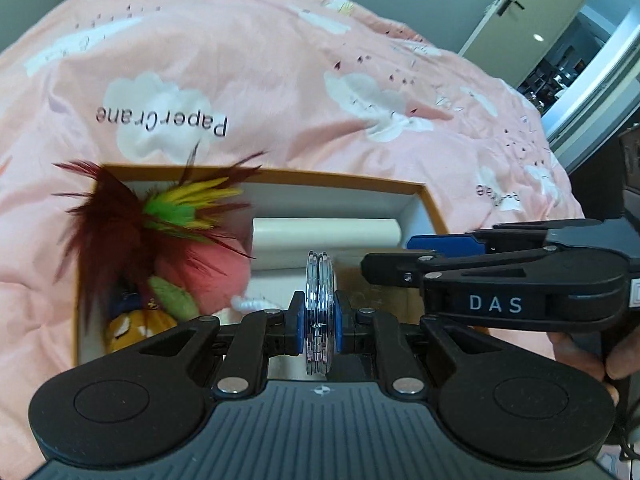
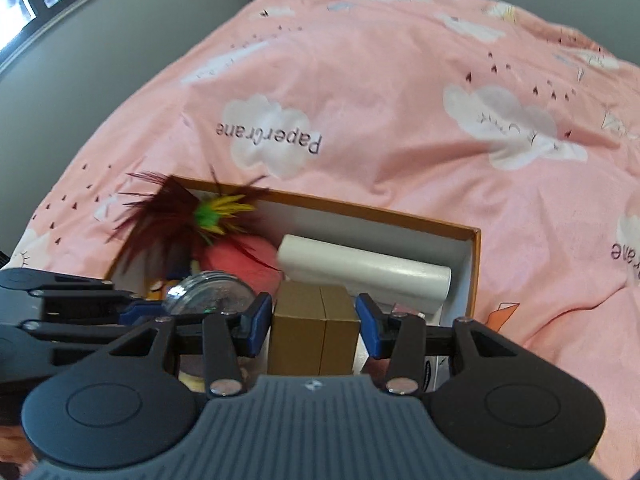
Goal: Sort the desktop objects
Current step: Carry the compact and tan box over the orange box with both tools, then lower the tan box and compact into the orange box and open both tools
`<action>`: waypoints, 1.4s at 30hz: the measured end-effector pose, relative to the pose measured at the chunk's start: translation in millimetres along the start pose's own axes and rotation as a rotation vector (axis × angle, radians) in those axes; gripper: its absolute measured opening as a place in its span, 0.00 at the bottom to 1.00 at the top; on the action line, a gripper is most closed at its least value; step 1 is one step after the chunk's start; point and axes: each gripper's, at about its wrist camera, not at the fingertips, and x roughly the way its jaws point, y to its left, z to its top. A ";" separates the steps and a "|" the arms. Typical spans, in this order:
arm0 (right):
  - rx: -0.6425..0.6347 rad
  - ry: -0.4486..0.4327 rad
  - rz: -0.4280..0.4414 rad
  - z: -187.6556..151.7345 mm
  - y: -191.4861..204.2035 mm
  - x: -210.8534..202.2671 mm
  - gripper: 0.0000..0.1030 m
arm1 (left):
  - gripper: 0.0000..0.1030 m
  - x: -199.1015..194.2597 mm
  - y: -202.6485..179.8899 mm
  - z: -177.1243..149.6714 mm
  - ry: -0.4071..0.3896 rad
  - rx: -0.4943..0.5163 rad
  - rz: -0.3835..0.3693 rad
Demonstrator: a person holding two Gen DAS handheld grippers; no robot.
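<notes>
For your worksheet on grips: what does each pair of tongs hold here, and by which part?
Left tongs: a clear round disc case, clamped edge-on across its flat faces. Right tongs: a small brown cardboard box, between the pads at its two sides.

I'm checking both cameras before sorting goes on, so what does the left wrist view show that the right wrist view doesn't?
Only the left wrist view shows the clear disc edge-on, clamped in the left tool, an open doorway at upper right and a hand on the right tool's handle. Only the right wrist view shows the brown cardboard box between the right tool's pads, and the disc's round face. Both show the orange-rimmed box, the white roll, the feather toy and the pink quilt.
</notes>
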 end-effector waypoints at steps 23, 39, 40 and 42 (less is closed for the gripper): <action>0.042 0.221 -0.042 24.1 -10.8 52.3 0.45 | 0.15 60.4 13.2 3.5 0.092 -0.062 0.000; 0.039 0.233 -0.043 20.5 -7.2 56.2 0.41 | 0.15 76.0 21.2 0.6 0.131 -0.103 0.011; 0.050 0.245 -0.029 20.4 -8.4 57.1 0.31 | 0.15 76.5 21.1 0.3 0.133 -0.101 0.012; 0.063 0.259 -0.015 19.3 -10.4 58.2 0.29 | 0.15 77.6 21.5 0.4 0.136 -0.103 0.012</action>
